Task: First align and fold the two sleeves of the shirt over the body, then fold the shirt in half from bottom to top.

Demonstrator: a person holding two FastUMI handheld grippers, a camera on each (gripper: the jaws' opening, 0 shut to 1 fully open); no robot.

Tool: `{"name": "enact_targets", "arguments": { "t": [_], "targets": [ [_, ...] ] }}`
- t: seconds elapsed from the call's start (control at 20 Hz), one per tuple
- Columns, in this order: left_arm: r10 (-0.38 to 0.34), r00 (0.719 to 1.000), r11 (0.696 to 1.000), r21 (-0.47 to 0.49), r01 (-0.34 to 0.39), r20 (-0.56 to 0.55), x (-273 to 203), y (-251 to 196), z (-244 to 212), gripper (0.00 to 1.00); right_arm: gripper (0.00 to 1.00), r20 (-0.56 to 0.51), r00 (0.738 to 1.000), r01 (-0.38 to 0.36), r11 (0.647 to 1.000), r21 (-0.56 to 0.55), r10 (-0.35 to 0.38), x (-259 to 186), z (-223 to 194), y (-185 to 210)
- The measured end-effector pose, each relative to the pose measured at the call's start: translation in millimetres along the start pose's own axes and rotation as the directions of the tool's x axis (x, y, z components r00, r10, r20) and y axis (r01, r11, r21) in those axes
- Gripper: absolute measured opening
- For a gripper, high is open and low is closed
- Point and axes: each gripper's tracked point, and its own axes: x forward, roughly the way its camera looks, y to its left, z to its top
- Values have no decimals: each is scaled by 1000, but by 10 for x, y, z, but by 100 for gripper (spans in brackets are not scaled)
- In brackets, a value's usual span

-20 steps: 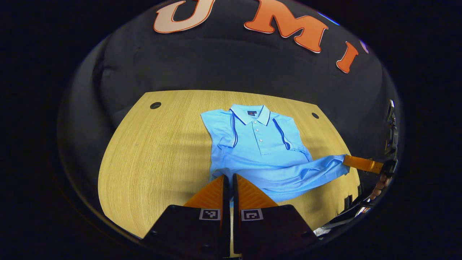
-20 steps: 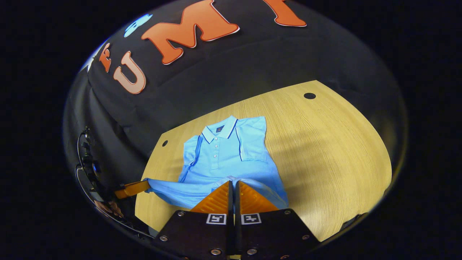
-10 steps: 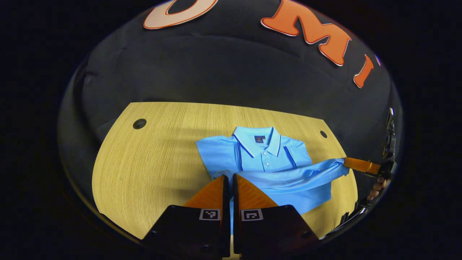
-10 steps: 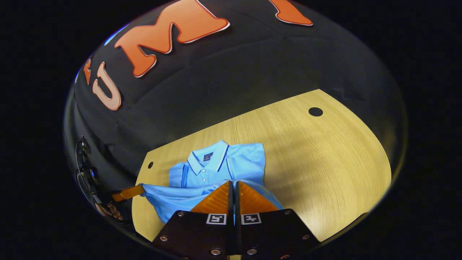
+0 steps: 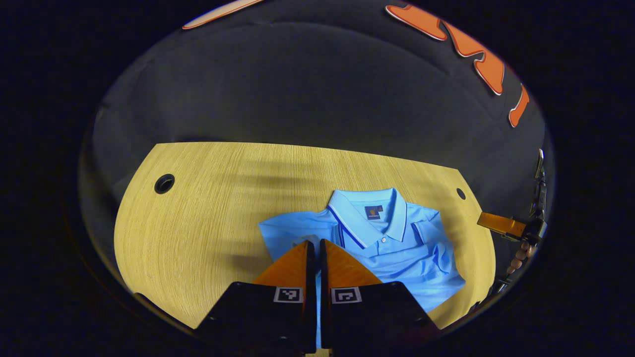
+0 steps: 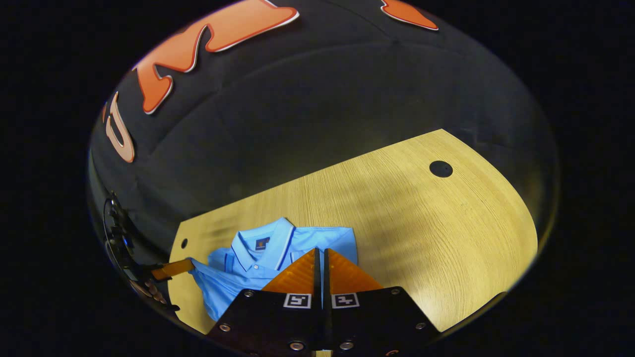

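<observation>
Left gripper view: light-blue polo shirt (image 5: 397,253) on pale wooden table (image 5: 198,223) (collar farthest); left gripper (image 5: 313,245) and right gripper (image 6: 321,254) each pinched closed on its fabric.

light: bright on table (image 5: 198,223), dim wall | shadows: soft | edges: fisheye-warped

Light blue polo shirt (image 5: 397,258) w/ dark piping on collar & shoulders, small dark label inside collar. Lies front up on wood table (image 5: 198,213), collar toward far edge. Bottom hem lifted & brought up over body, cloth bunched and creased near placket; lower half doubled on itself.
</observation>
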Motion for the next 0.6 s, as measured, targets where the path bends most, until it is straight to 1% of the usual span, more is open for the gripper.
{"name": "enact_targets", "arguments": {
  "t": [0.1, 0.2, 0.25, 0.35, 0.4, 0.45, 0.5, 0.55, 0.6],
  "targets": [
    [5, 1000, 1000, 29, -5, 3, 86, 5, 71, 7, 1, -52, 999, -3, 1000, -10, 3, 20, -161, 38],
    [-11, 1000, 1000, 29, 11, -4, 106, -68, 85, 7, 1, -109, 994, 2, 999, -46, -7, 0, -425, 28],
    [-19, 1000, 1000, 22, 19, -12, 104, -97, 52, 7, 1, -155, 988, -4, 998, -68, -6, -10, -603, 51],
    [-18, 1000, 1000, 13, 18, -15, 113, -95, 42, 7, 14, -229, 974, -19, 995, -100, -5, -70, -876, 63],
    [-16, 1000, 1000, 14, 16, -14, 116, -82, 46, 7, 22, -247, 969, -13, 992, -122, -18, -62, -954, 33],
    [-15, 1000, 1000, 13, 15, -15, 111, -76, 35, 7, 27, -253, 967, -11, 990, -143, -26, -52, -1026, 29],
    [-15, 1000, 1000, 12, 15, -17, 102, -65, 30, 7, 36, -256, 966, -7, 988, -156, -34, -32, -1066, 35],
    [-13, 1000, 1000, 9, 13, -17, 94, -50, 27, 7, 43, -263, 964, -16, 988, -155, -25, -38, -1106, 77],
    [-9, 1000, 1000, 3, 10, -20, 86, -24, 7, 7, 55, -266, 964, -22, 988, -154, -20, -22, -1132, 114]
  ]
}}
